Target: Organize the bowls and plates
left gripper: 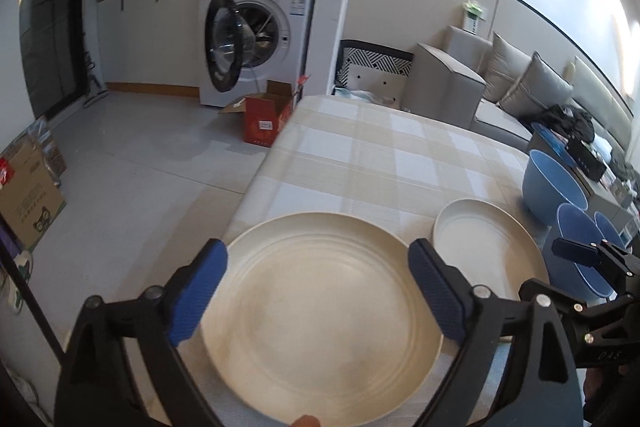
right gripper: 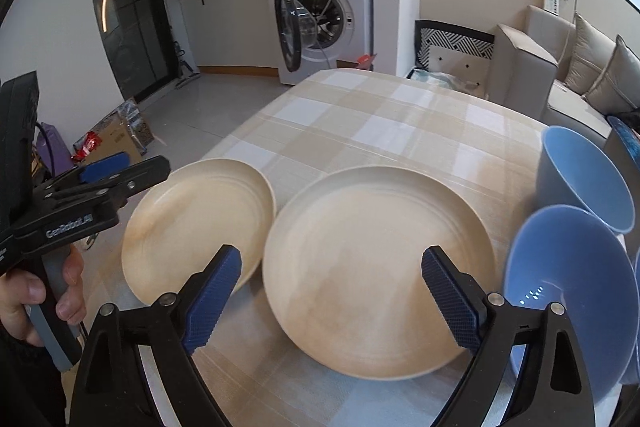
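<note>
1. My left gripper (left gripper: 318,291) hangs with its jaws spread wide and nothing pinched. The blue pads stand to either side of the left cream plate (left gripper: 320,315), above it rather than on its rim, as far as I can judge.

2. My right gripper (right gripper: 332,291) is likewise released and empty, its pads straddling the right cream plate (right gripper: 376,267) from above. I see no contact with that plate.

3. Both plates lie flat on the checked tablecloth (right gripper: 360,131), side by side, their rims very close or just touching; I cannot tell which. Being round, they have no long axis, so my approach angle is free and only the rim edge matters.

4. The relation I steer by: each plate sits directly ahead of and below its own gripper, the near rim towards me. Stacking means one plate travels sideways over the other. The left hand (right gripper: 48,291) is nearer the left plate, the right one nearer the right.

5. Further right, the blue bowls (right gripper: 568,287) crowd the right plate's edge: one close beside it, another (right gripper: 580,175) behind, and a sliver of a third at the picture edge. I judge the right side cramped, so lifting the left plate onto the right looks the cleaner move.

6. Risk: thin rims may slip from a shallow pinch.
</note>
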Available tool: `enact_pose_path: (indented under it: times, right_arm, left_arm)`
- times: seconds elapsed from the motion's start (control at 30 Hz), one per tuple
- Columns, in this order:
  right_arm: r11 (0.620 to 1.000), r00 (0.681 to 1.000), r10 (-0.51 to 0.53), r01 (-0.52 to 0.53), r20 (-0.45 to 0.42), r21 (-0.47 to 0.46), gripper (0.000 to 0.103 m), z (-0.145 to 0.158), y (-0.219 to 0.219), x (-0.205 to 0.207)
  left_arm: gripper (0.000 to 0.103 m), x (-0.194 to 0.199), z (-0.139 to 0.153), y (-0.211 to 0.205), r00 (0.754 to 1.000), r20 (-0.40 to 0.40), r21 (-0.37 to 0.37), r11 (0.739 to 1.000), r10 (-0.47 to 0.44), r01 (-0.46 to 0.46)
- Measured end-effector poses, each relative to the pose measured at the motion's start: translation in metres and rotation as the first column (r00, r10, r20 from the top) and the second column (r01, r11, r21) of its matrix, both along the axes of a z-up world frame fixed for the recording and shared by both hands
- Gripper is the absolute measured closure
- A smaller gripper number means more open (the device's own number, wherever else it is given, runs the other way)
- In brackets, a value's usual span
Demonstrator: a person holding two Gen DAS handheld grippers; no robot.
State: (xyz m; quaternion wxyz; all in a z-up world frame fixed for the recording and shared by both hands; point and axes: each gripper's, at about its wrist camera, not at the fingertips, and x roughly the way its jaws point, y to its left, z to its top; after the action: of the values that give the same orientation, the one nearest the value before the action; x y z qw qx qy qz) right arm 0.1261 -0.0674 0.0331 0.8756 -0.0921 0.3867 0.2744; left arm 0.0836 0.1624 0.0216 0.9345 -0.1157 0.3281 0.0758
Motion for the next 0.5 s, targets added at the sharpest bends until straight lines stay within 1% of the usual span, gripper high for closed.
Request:
enact_pose_path:
  times: [0.03, 0.13, 0.5]
  right_arm:
    - [1.0, 1.0, 0.017, -0.017, -0.002, 0.001, 0.01, 0.0, 0.006, 0.001]
    - [0.998, 0.998, 0.055, -0.055, -0.012, 0.004, 0.01, -0.001, 0.019, 0.005]
    - [0.985, 0.982, 0.17, -0.169, -0.08, 0.023, 0.01, -0.013, 0.077, 0.034]
  left_arm:
    - [0.003, -0.005, -0.001, 0.006, 1.0, 0.0, -0.007, 1.0, 0.02, -0.02]
    - [0.0, -0.012, -0.004, 0.018, 0.999, -0.005, -0.025, 0.998, 0.054, -0.054]
    - [0.0, -0.029, -0.024, 0.05, 0.982, -0.059, -0.047, 0.983, 0.177, -0.18]
